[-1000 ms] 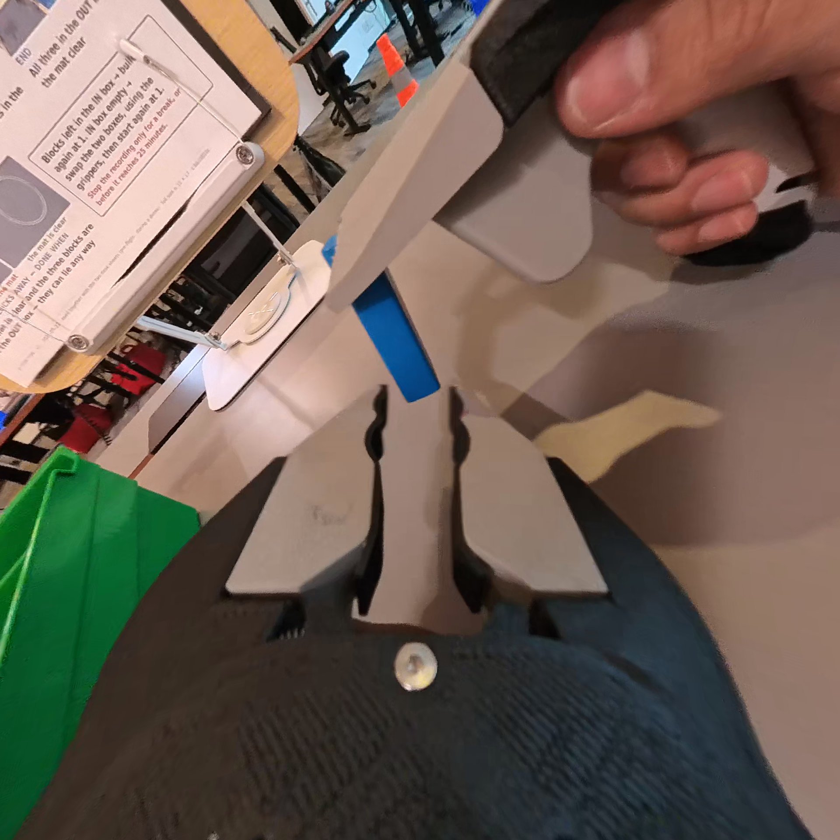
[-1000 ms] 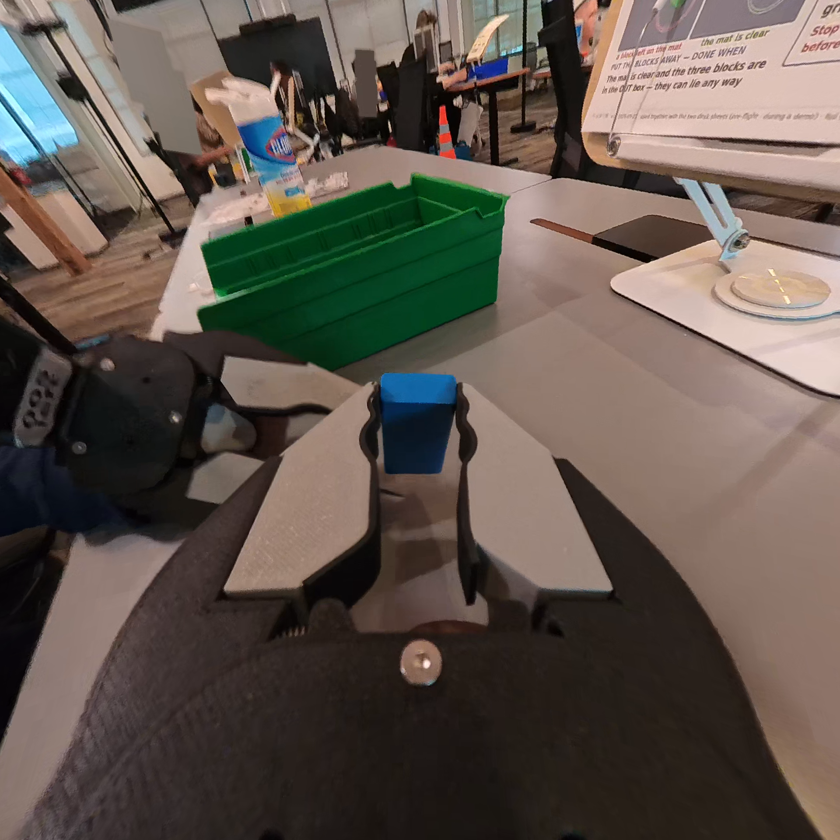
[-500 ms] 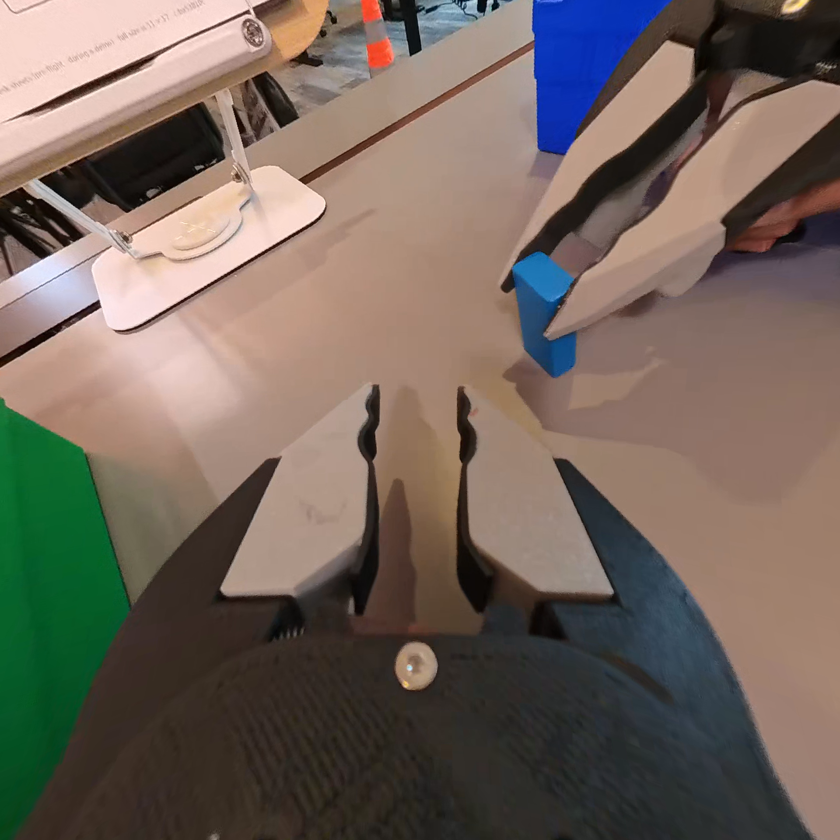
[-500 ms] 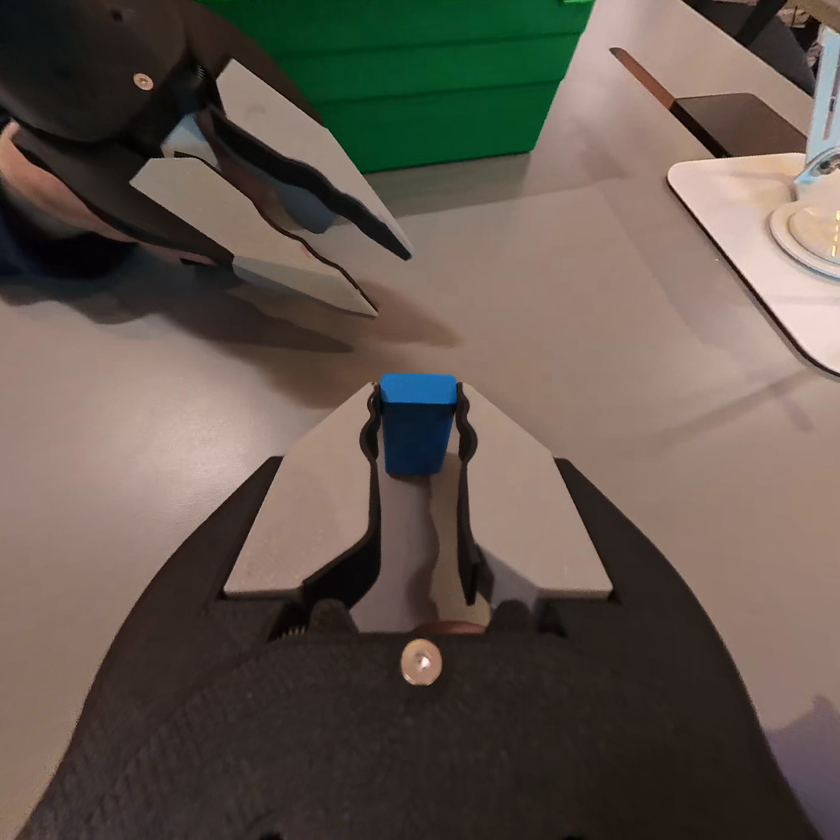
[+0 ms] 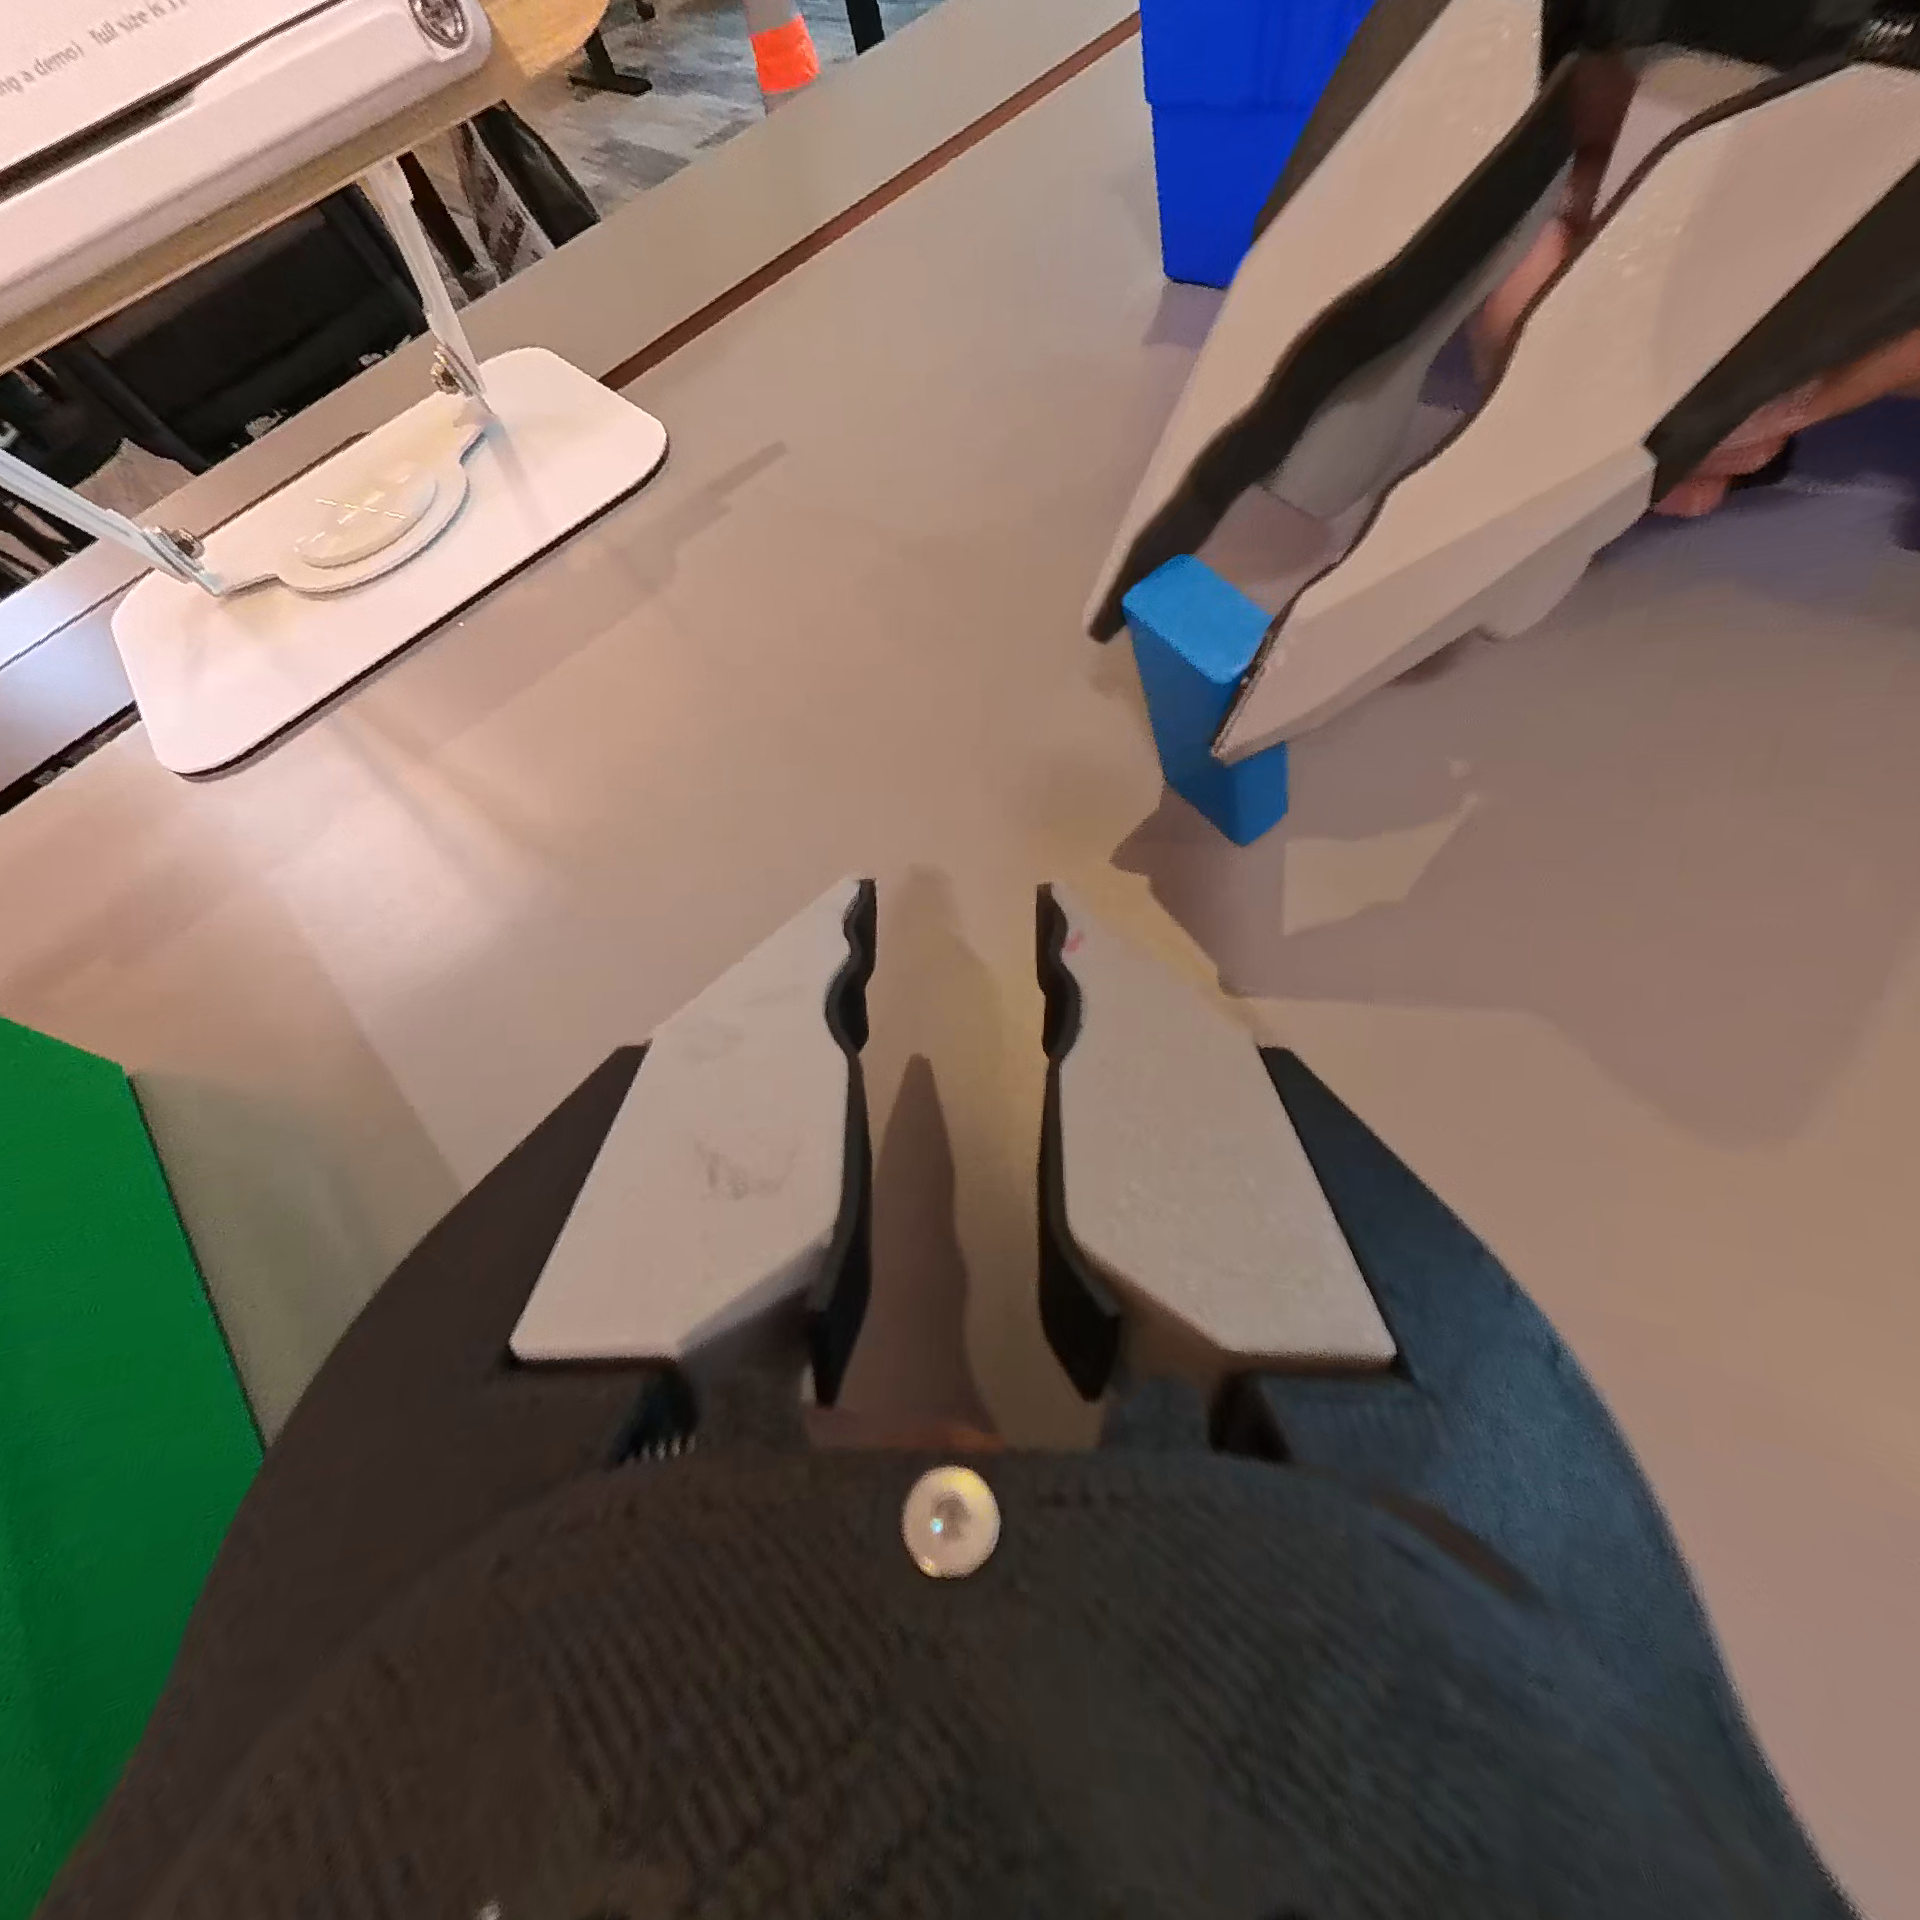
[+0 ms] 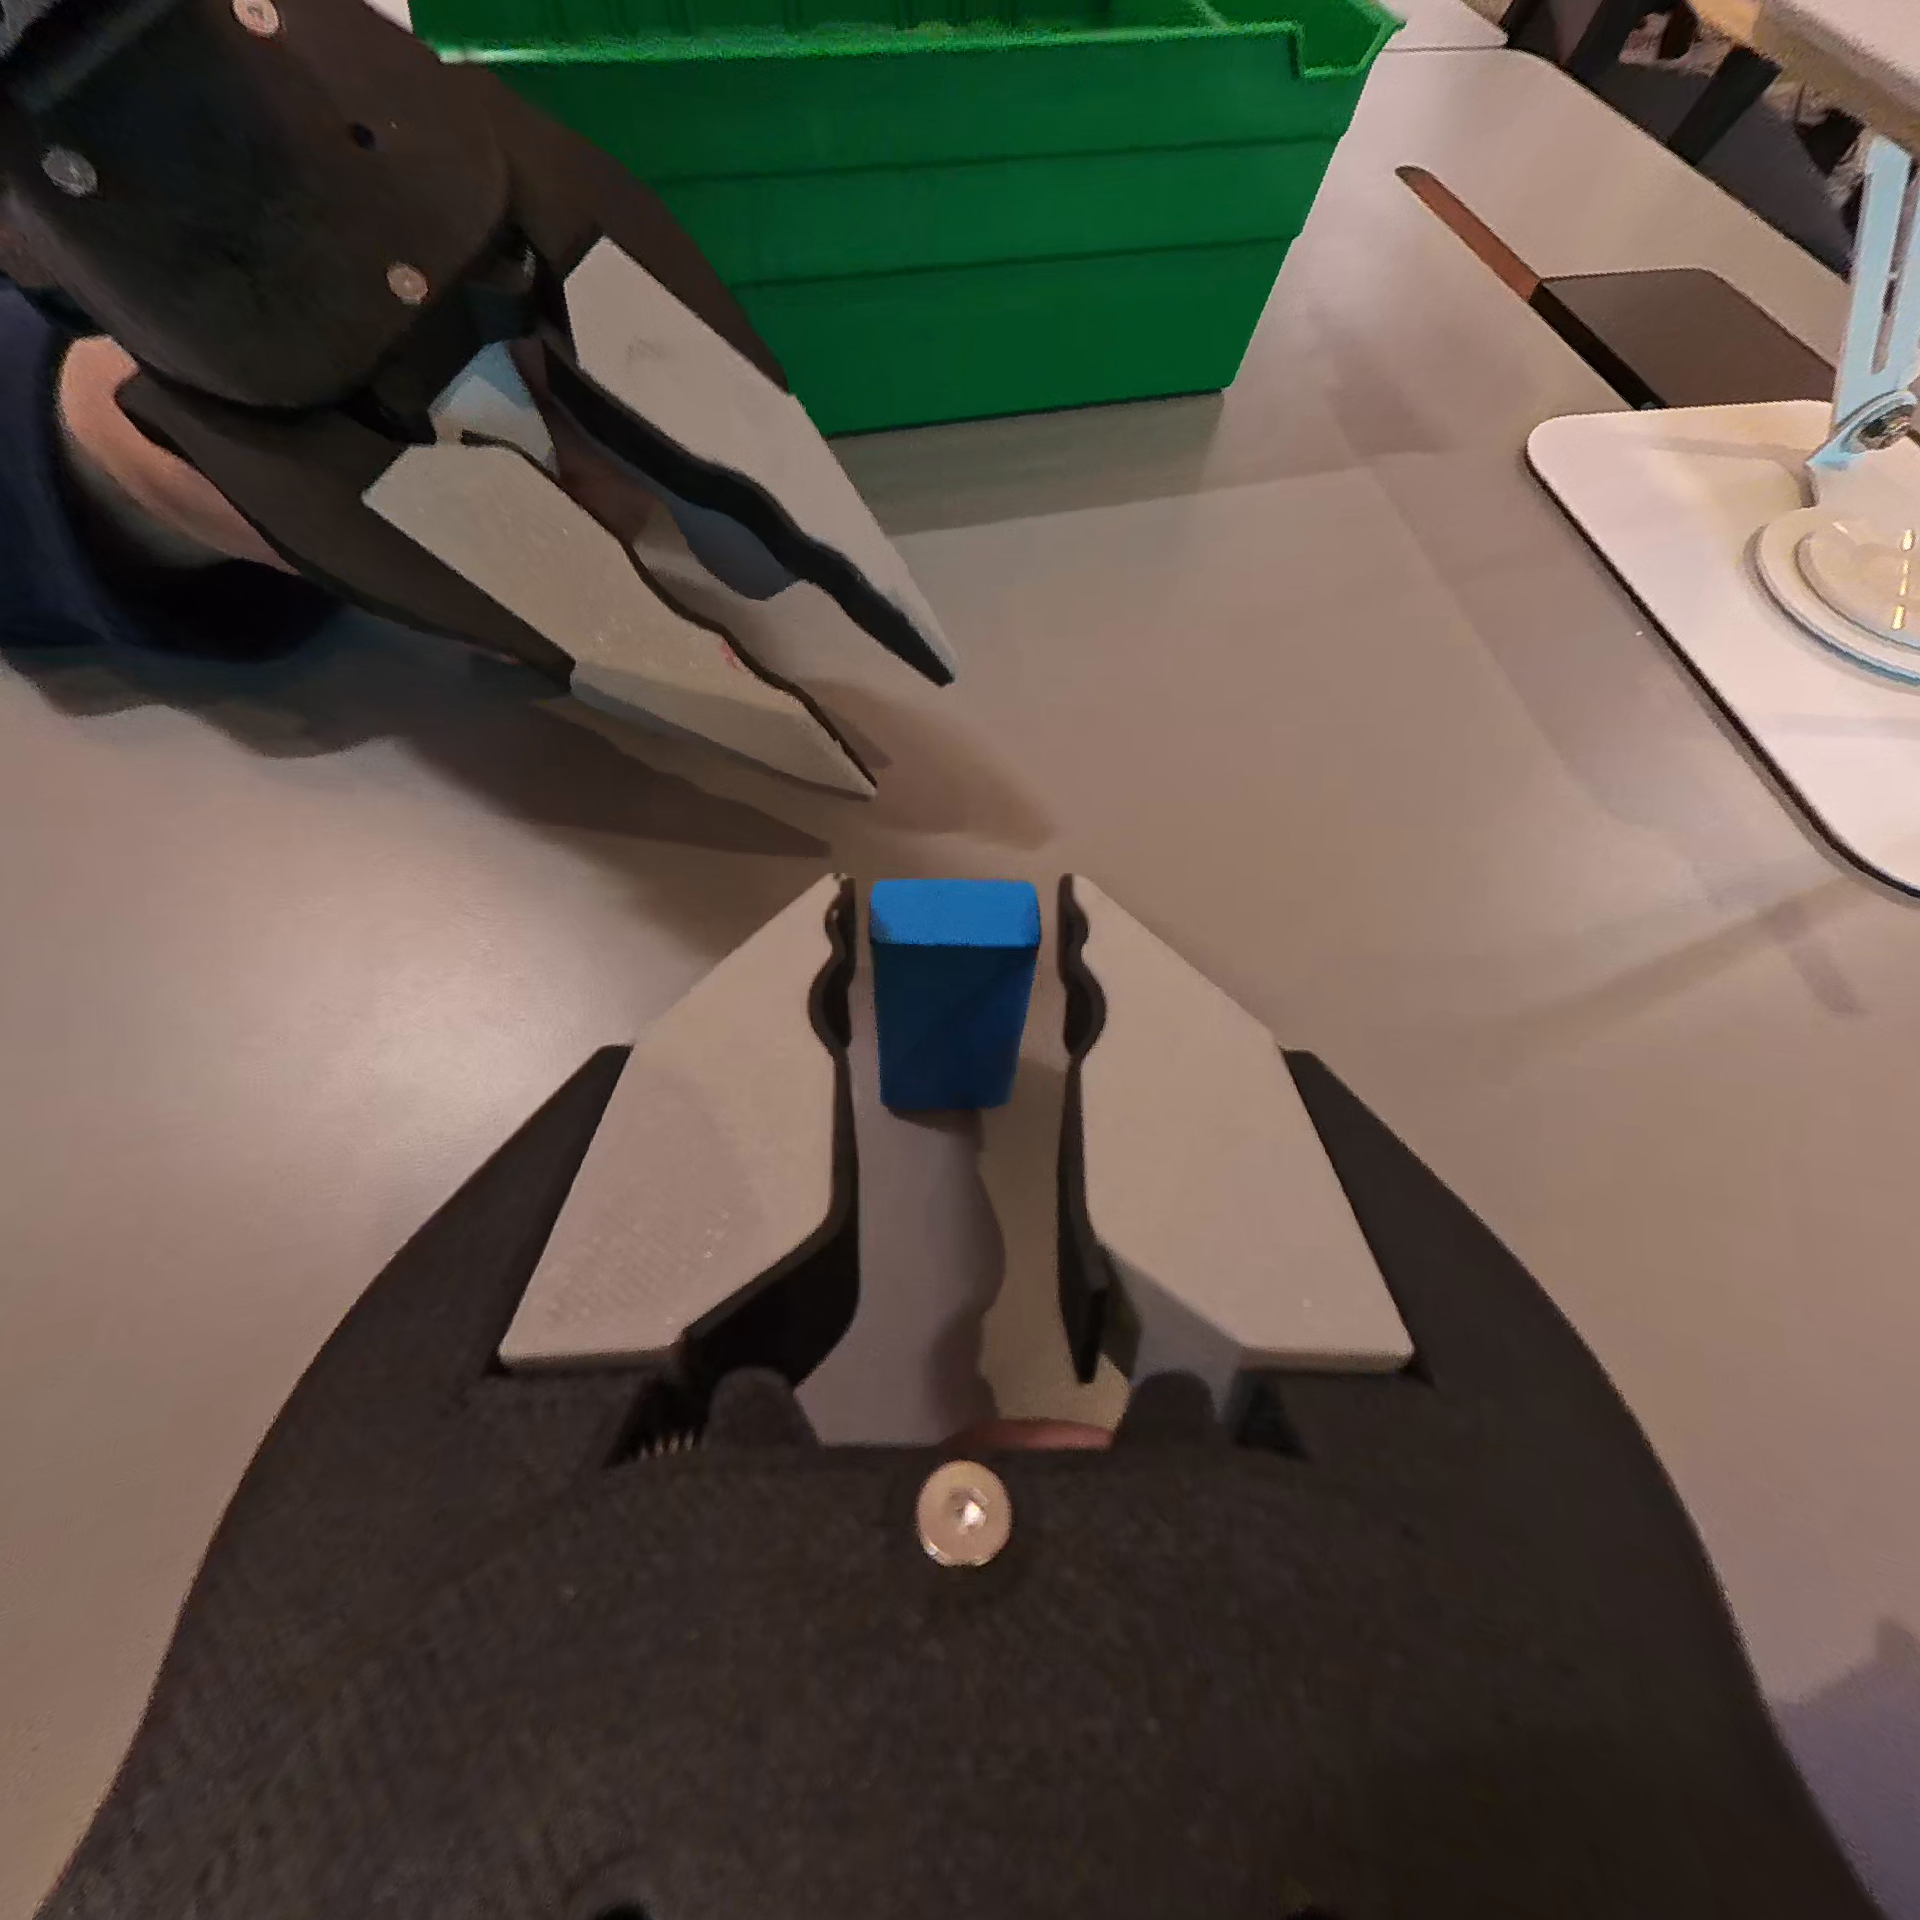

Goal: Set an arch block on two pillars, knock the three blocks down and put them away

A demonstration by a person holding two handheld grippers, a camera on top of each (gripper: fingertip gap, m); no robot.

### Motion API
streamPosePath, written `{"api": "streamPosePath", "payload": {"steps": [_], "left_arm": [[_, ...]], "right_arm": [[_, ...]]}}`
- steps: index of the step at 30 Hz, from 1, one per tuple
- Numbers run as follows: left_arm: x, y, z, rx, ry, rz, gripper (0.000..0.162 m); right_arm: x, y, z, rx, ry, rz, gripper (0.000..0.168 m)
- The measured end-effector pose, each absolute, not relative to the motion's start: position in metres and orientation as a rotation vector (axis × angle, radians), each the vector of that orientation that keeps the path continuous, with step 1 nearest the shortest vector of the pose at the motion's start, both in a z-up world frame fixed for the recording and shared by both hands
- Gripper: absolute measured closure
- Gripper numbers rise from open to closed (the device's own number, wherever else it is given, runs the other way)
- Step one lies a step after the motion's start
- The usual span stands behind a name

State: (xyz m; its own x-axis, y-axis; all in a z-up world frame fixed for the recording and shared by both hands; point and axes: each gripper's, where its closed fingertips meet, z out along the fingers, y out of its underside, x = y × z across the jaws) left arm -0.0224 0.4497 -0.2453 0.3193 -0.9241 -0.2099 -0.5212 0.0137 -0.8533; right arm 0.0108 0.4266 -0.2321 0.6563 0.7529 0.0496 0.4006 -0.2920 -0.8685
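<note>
The first pillar is being set: the right gripper [image 6: 954,914], jaws just parted, straddles the upright blue rectangular block [image 6: 951,997] on the grey tabletop [image 6: 1299,831] (left gripper [image 5: 954,914] empty, jaws apart), so backing off must be straight.

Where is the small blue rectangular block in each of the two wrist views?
Left wrist view: right of centre, small blue rectangular block standing between the right gripper fingertips.
Right wrist view: centre, block between its own fingertips.
Shared landmark: white stand base.
</note>
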Motion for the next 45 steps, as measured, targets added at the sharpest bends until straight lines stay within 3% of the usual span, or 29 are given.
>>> {"api": "streamPosePath", "payload": {"steps": [3,15,21,24,28,45], "left_arm": [[-0.022,0.448,-0.247,-1.637,1.347,-0.526,0.135],[0.002,0.427,-0.265,-1.626,1.532,-0.509,0.151],[0.021,0.416,-0.272,-1.642,1.605,-0.539,0.158],[0.024,0.414,-0.275,-1.652,1.622,-0.547,0.156],[0.026,0.411,-0.277,-1.652,1.645,-0.542,0.157],[0.038,0.420,-0.282,-1.656,1.654,-0.487,0.162]], "right_arm": [[0.009,0.426,-0.221,-1.890,-0.880,0.476,0.128],[0.042,0.441,-0.179,-1.846,-0.645,0.213,0.139],[0.091,0.441,-0.194,-2.038,-0.549,-0.265,0.154],[0.087,0.431,-0.223,-2.203,-0.595,-0.232,0.164],[0.070,0.415,-0.254,-2.379,-0.633,-0.051,0.163],[0.059,0.409,-0.283,-2.492,-0.658,0.069,0.157]]}}
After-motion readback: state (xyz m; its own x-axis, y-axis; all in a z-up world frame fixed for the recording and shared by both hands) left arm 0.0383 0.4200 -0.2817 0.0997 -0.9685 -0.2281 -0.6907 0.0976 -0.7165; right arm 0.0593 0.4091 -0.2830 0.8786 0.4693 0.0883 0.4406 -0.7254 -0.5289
